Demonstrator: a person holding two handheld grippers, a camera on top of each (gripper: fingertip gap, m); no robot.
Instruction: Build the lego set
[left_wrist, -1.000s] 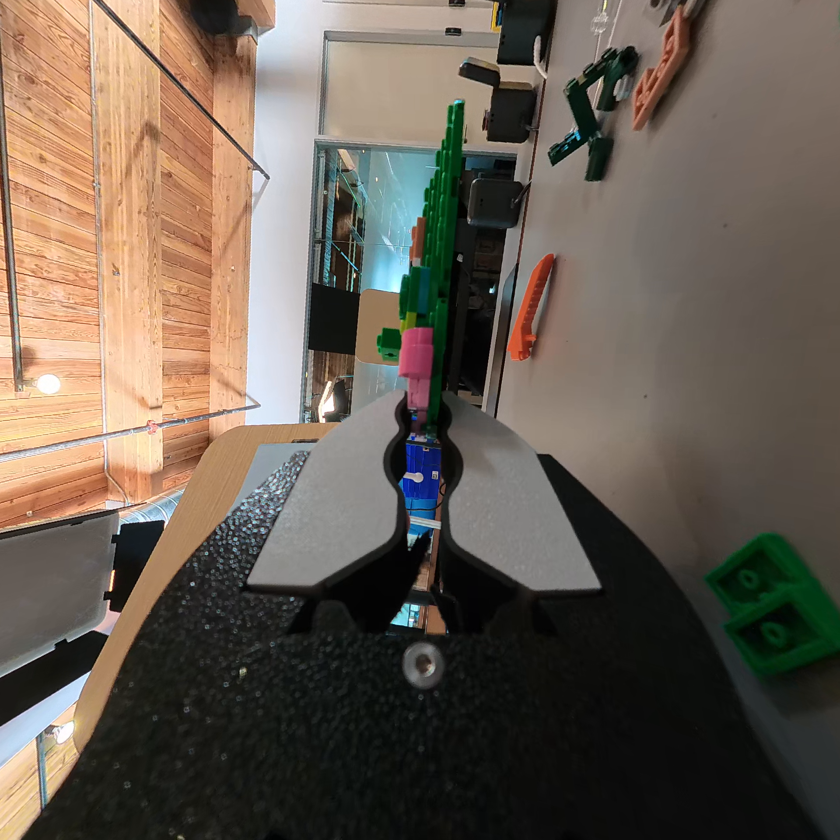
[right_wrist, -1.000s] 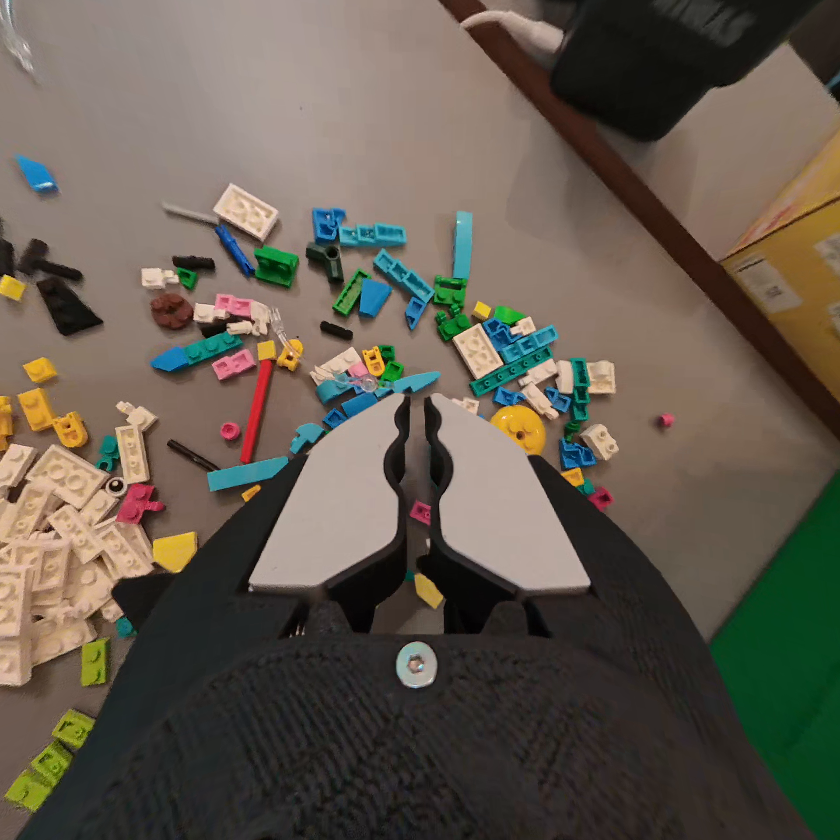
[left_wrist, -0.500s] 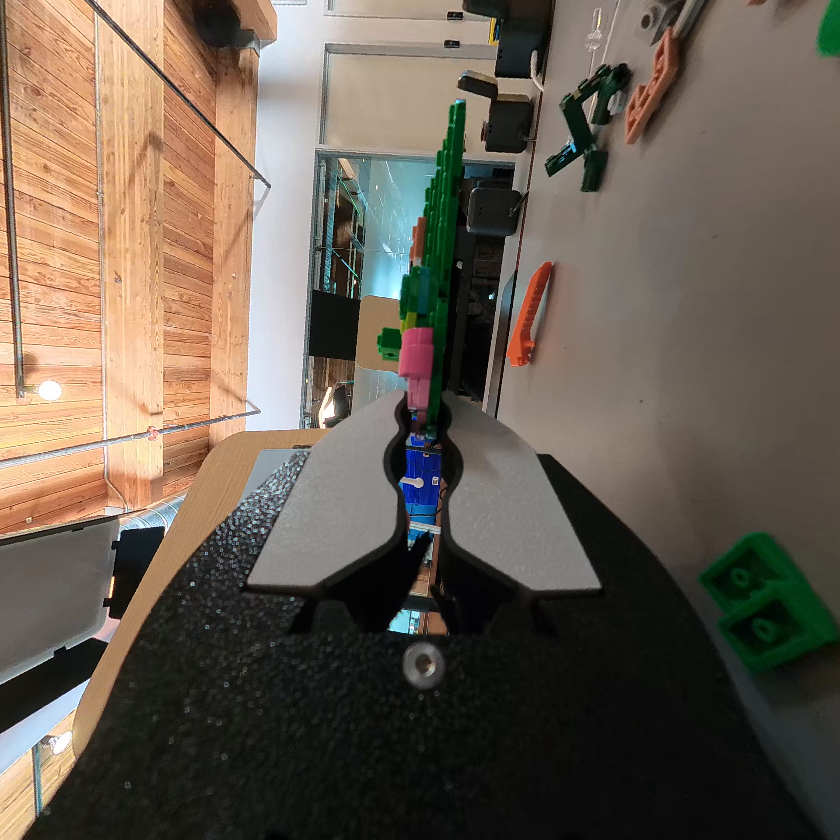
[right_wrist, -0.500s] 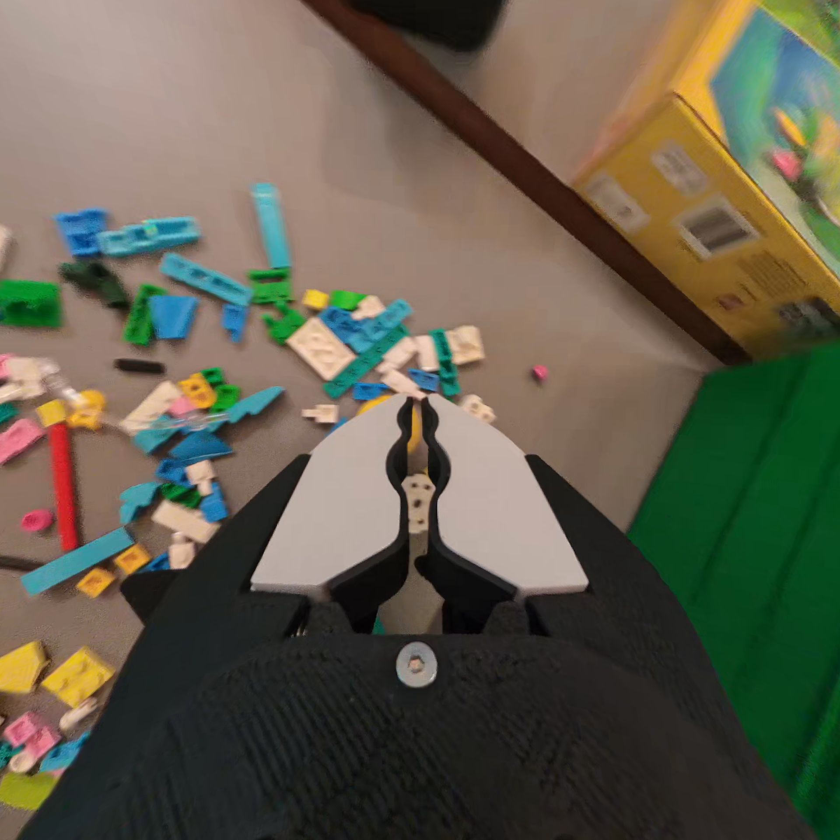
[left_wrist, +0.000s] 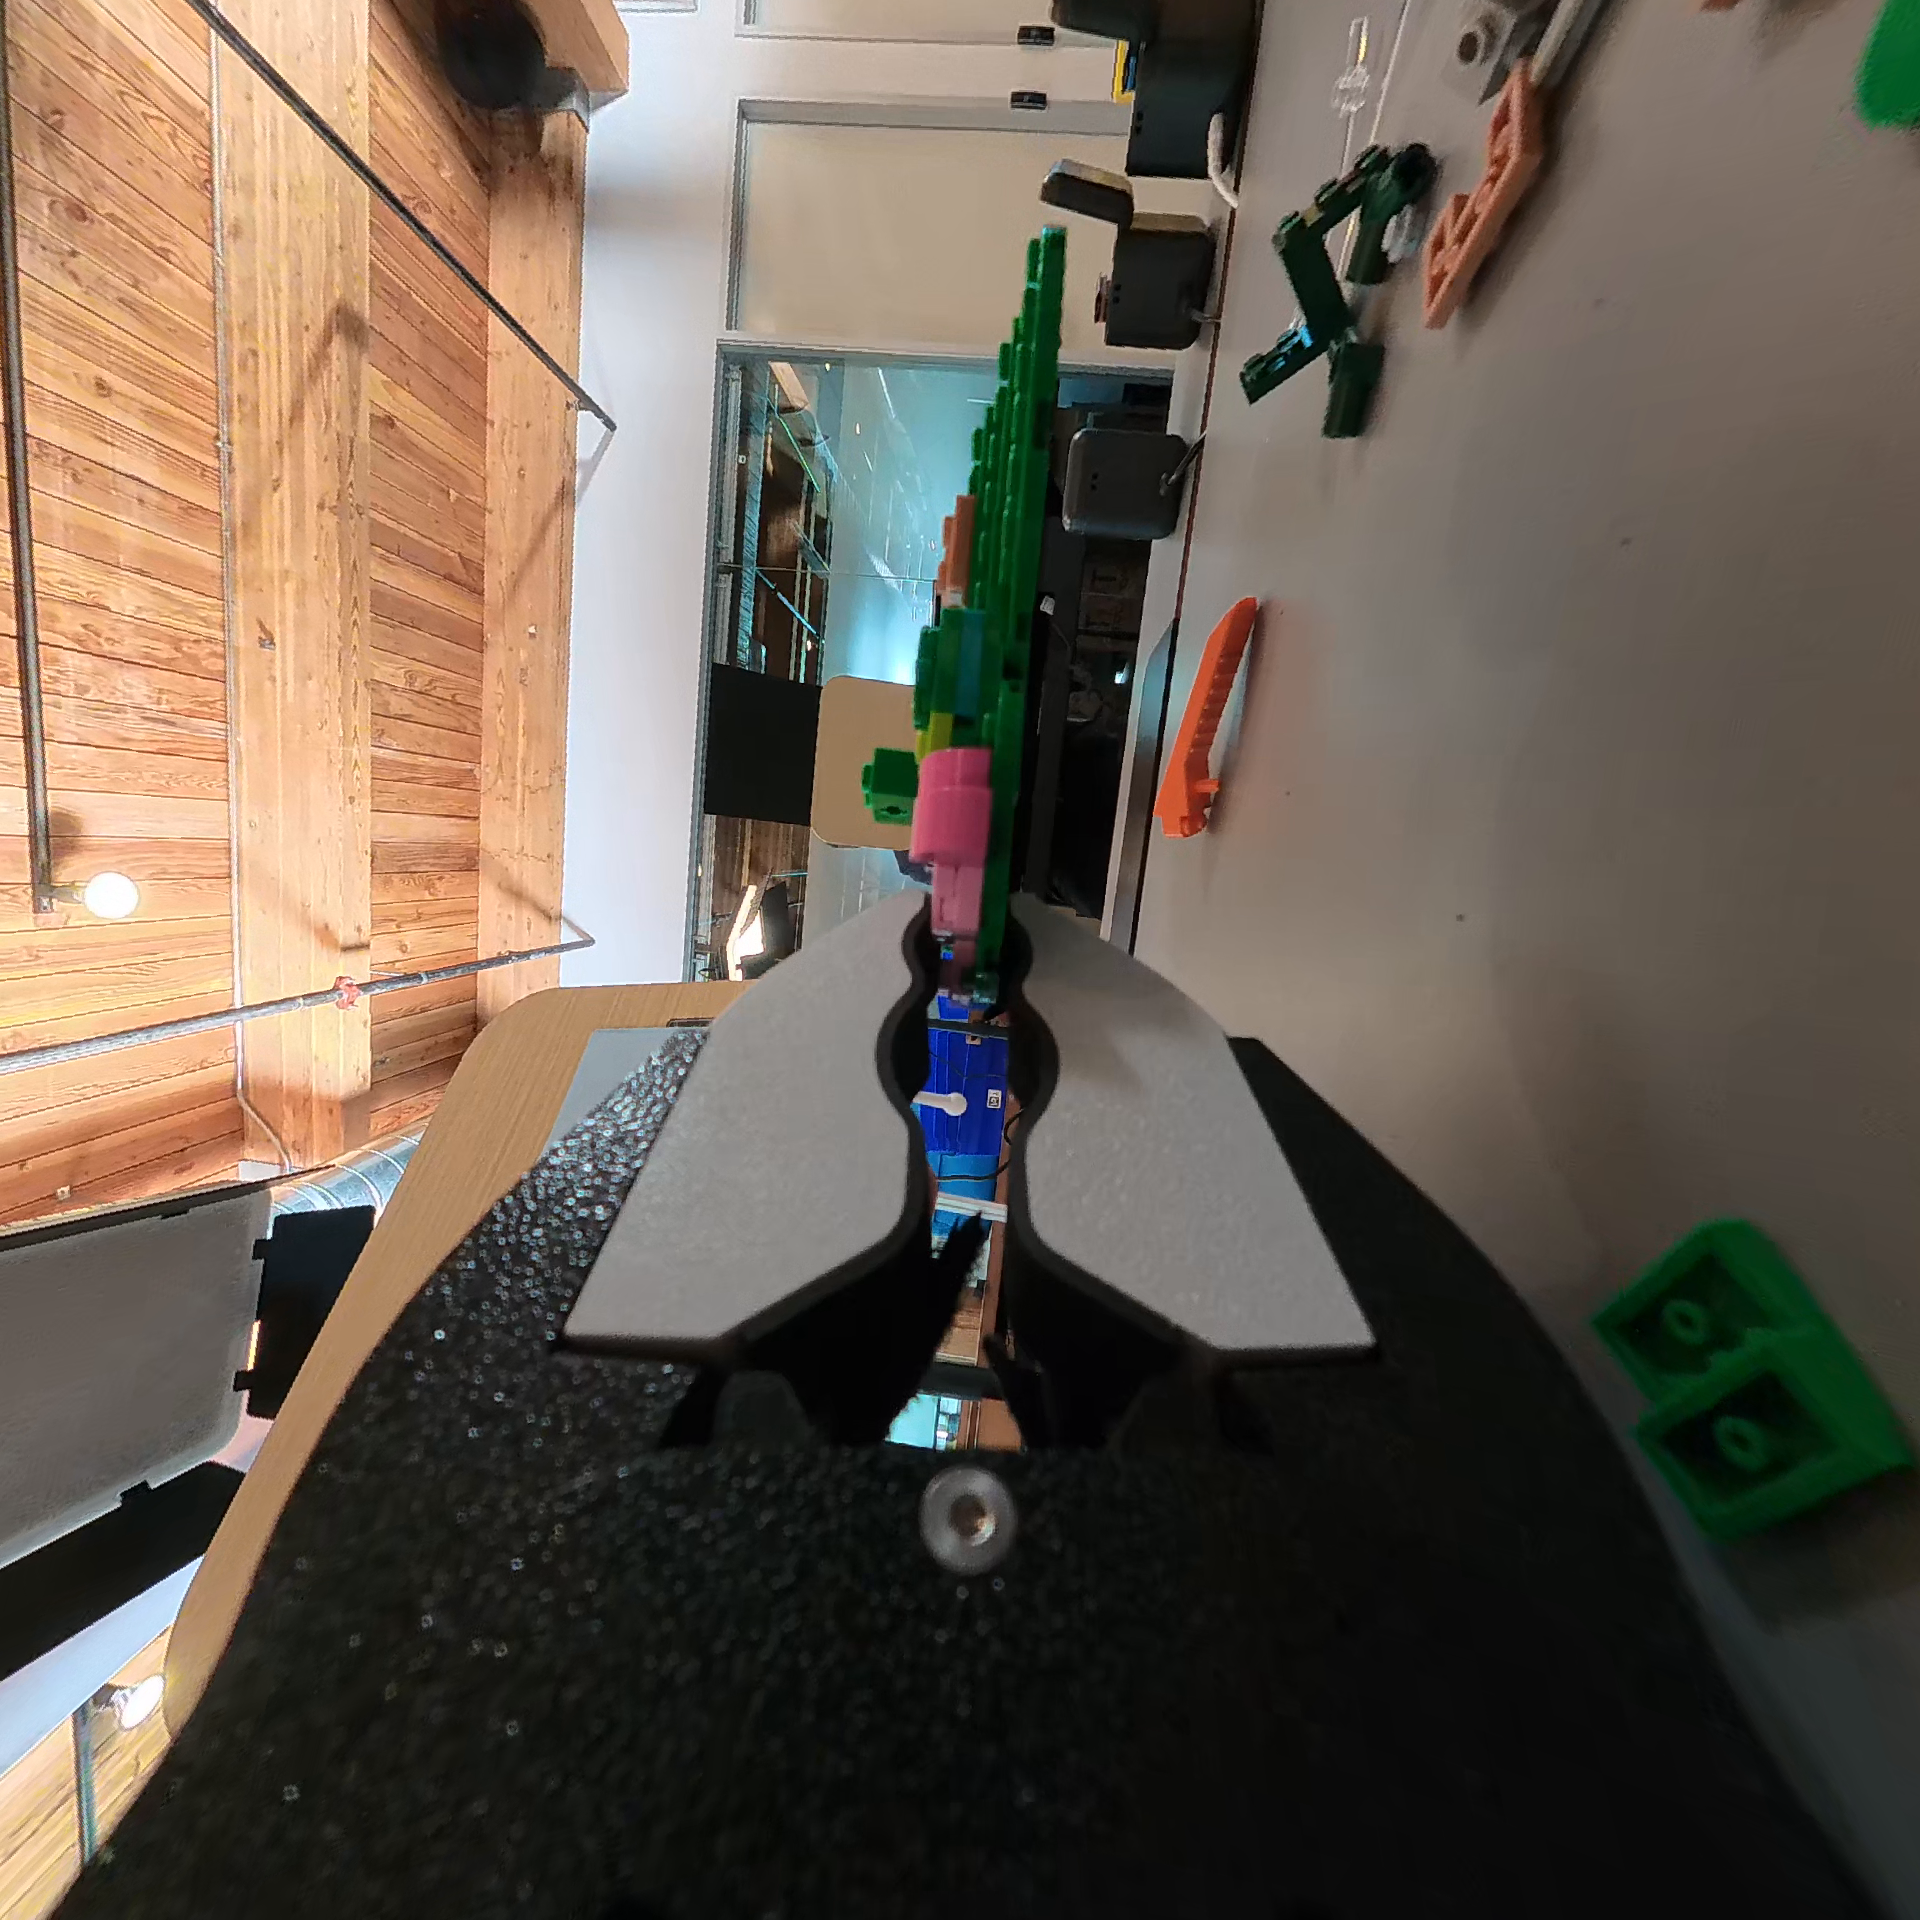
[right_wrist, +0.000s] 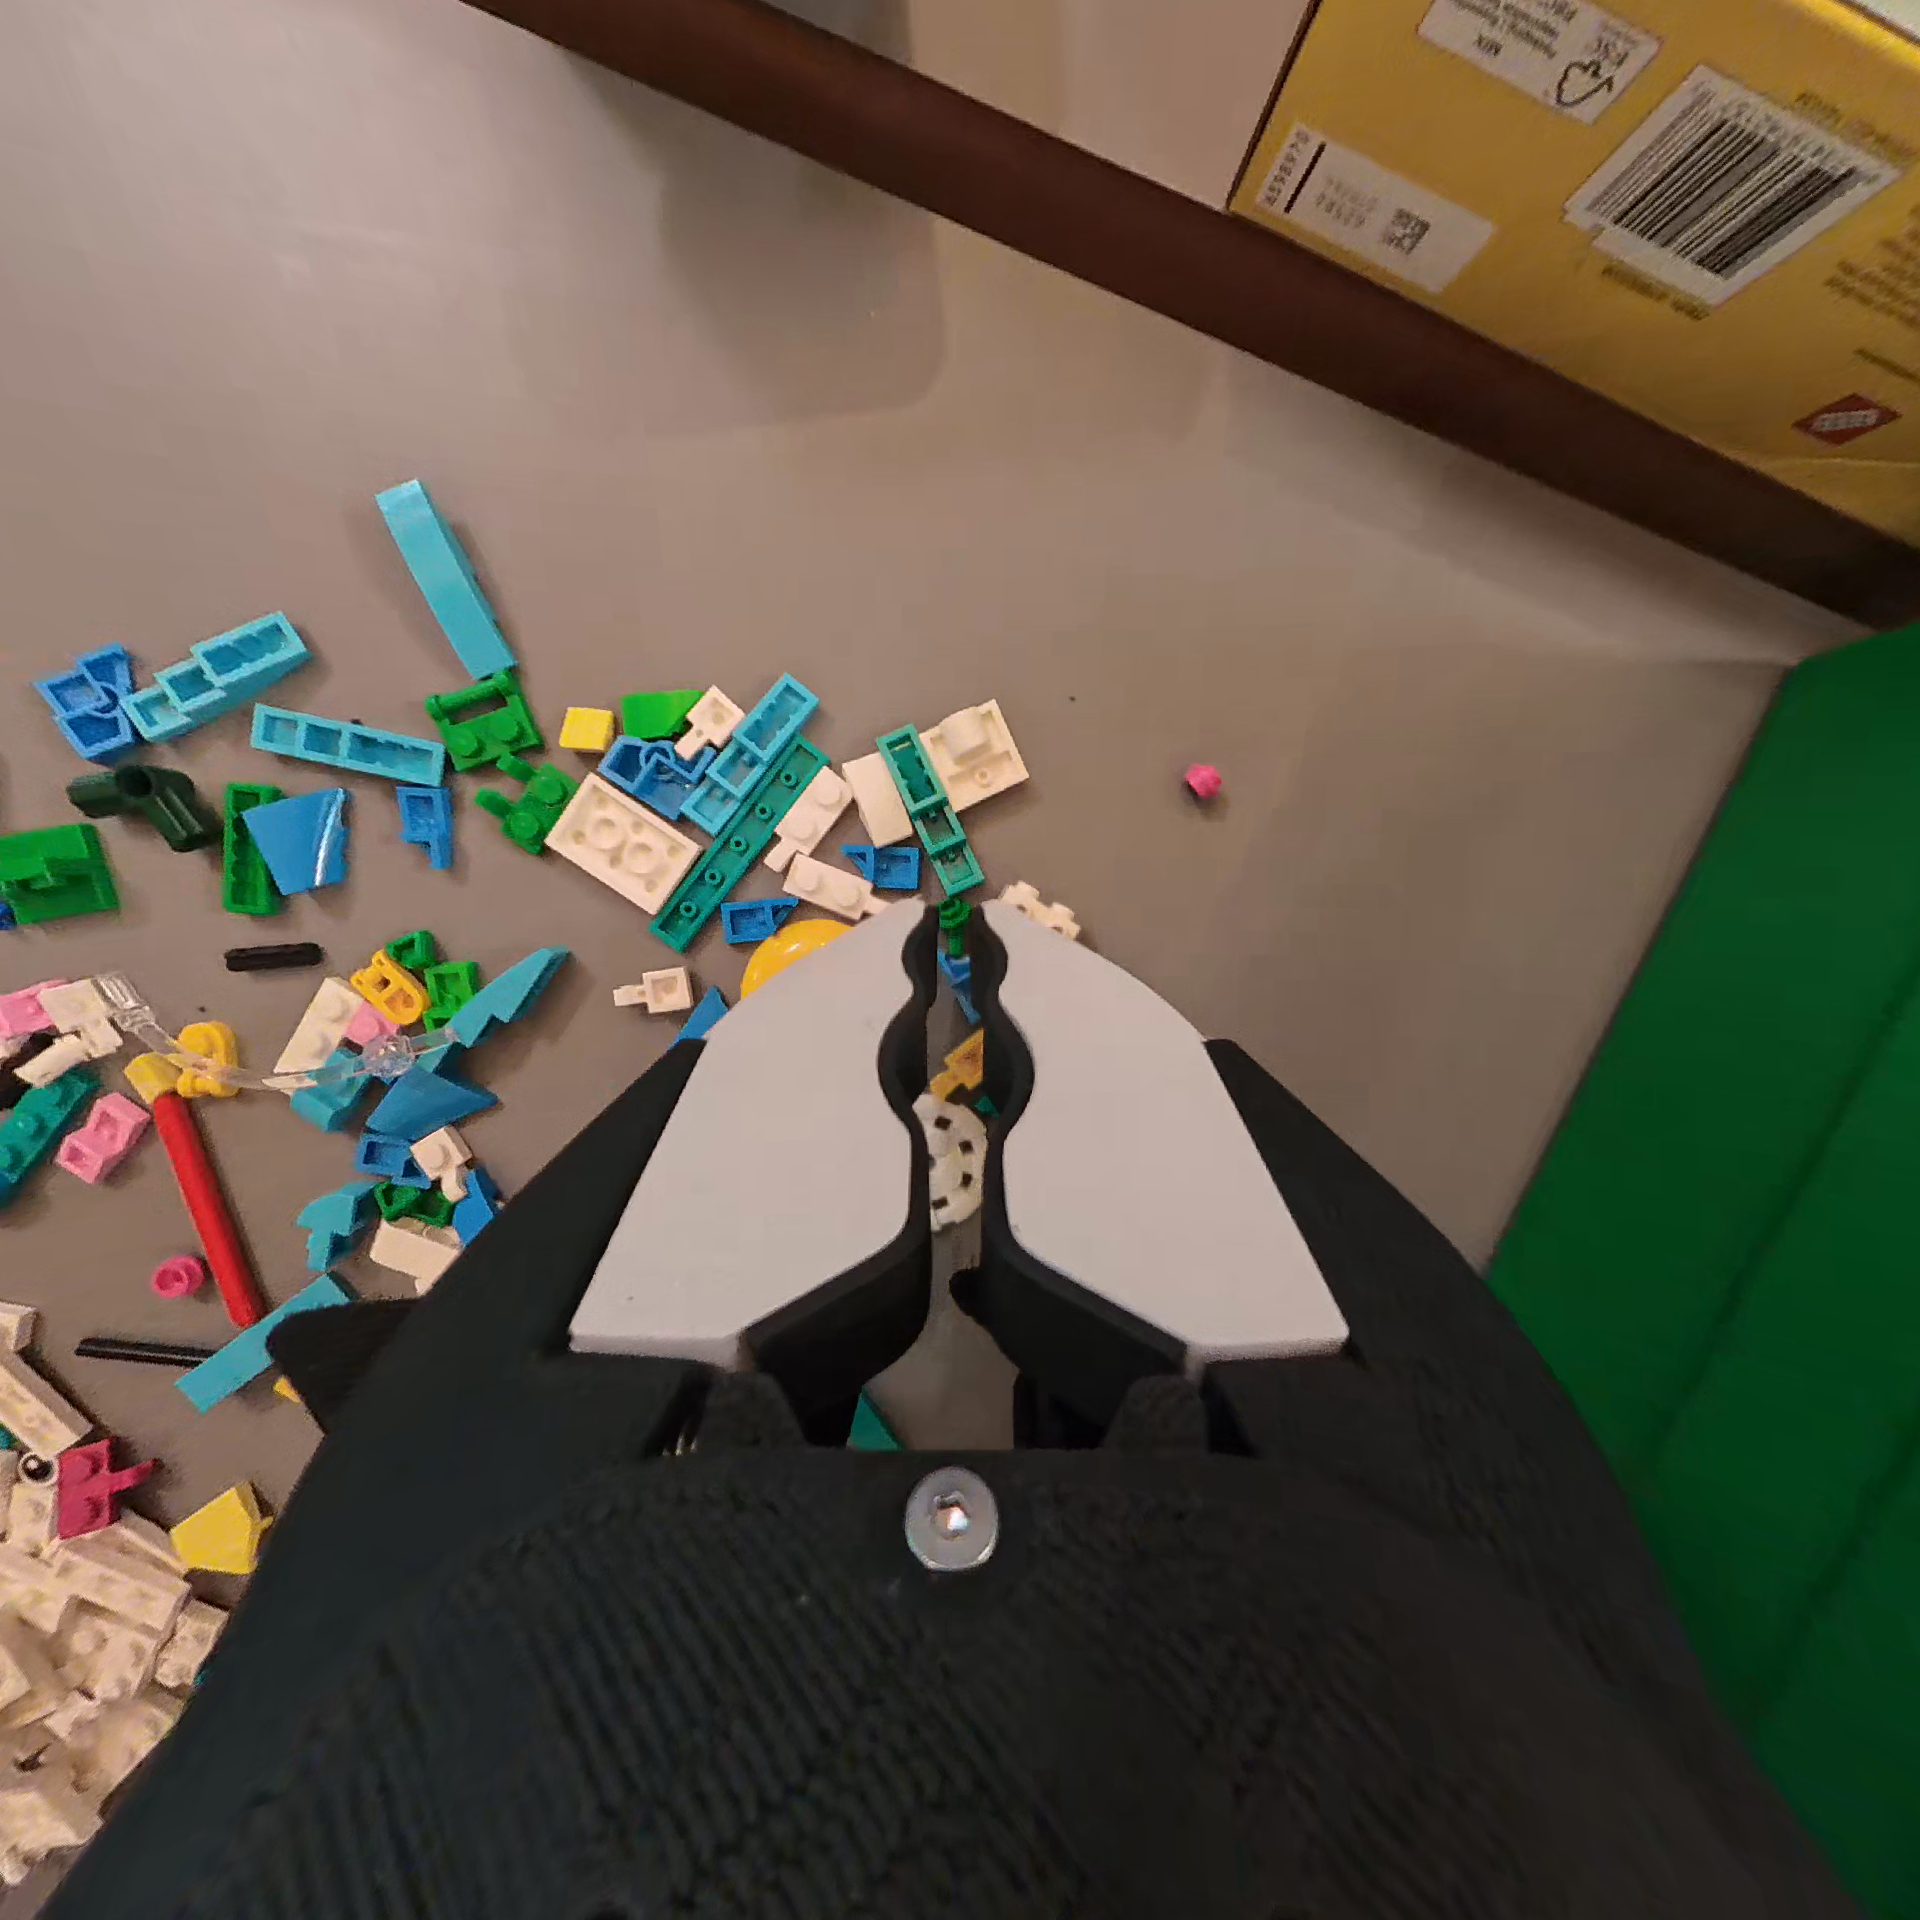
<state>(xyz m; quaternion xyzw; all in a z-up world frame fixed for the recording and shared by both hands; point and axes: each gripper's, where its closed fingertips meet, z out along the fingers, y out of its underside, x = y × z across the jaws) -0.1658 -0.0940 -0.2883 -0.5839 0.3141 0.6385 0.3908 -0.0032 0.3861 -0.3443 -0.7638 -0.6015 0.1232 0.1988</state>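
Note:
In the left wrist view my left gripper (left_wrist: 971, 935) is shut on the near edge of a green baseplate (left_wrist: 1023, 520), held edge-on above the grey table (left_wrist: 1558, 883). Pink (left_wrist: 951, 805), yellow, blue and green bricks are stuck on its left face. In the right wrist view my right gripper (right_wrist: 954, 914) is shut, its tips low over a scatter of loose pieces (right_wrist: 623, 842) in blue, teal, white, green and yellow. A small green piece (right_wrist: 954, 923) shows right at the tips; I cannot tell whether it is gripped.
A green brick (left_wrist: 1745, 1392), an orange brick separator (left_wrist: 1205, 717), a dark green assembly (left_wrist: 1330, 301) and salmon pieces (left_wrist: 1475, 208) lie on the table. A yellow box (right_wrist: 1662, 208) stands beyond the table edge; a green sheet (right_wrist: 1766, 1143) lies right; a pink stud (right_wrist: 1202, 779) lies alone. Across from one pair of fingers to the other is roughly 50 centimeters.
My right gripper has swung to the right across the pile toward the yellow box and green sheet, staying shut. My left gripper holds the baseplate almost still.

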